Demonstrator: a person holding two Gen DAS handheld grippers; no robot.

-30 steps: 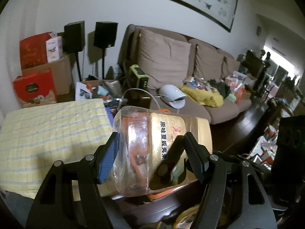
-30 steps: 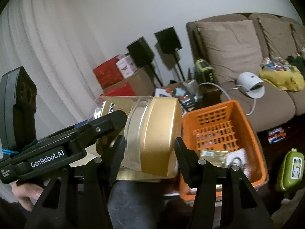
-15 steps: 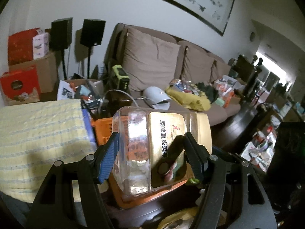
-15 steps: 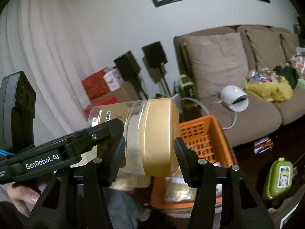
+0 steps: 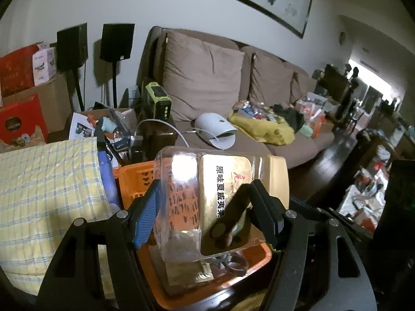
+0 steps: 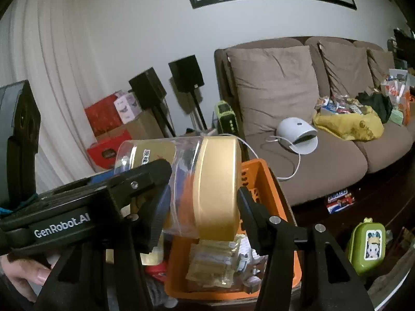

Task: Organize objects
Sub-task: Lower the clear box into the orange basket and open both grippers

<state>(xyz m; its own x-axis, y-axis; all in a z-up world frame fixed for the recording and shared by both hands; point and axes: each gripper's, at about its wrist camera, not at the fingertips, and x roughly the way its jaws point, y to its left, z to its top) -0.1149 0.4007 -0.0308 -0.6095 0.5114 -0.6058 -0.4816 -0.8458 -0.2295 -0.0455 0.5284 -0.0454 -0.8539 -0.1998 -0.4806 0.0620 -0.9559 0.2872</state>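
Above the orange slotted plastic basket (image 5: pixel 129 178), a clear plastic jar with a gold label and gold screw lid (image 5: pixel 220 197) lies on its side, held in the air. The left gripper (image 5: pixel 205 212) pinches its clear body, while the right gripper (image 6: pixel 205 202) clamps the gold lid (image 6: pixel 218 186). Flat gold packets (image 6: pixel 210 267) lie inside the basket

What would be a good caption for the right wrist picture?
Two handheld grippers carry a clear jar with a gold lid sideways above an orange basket.
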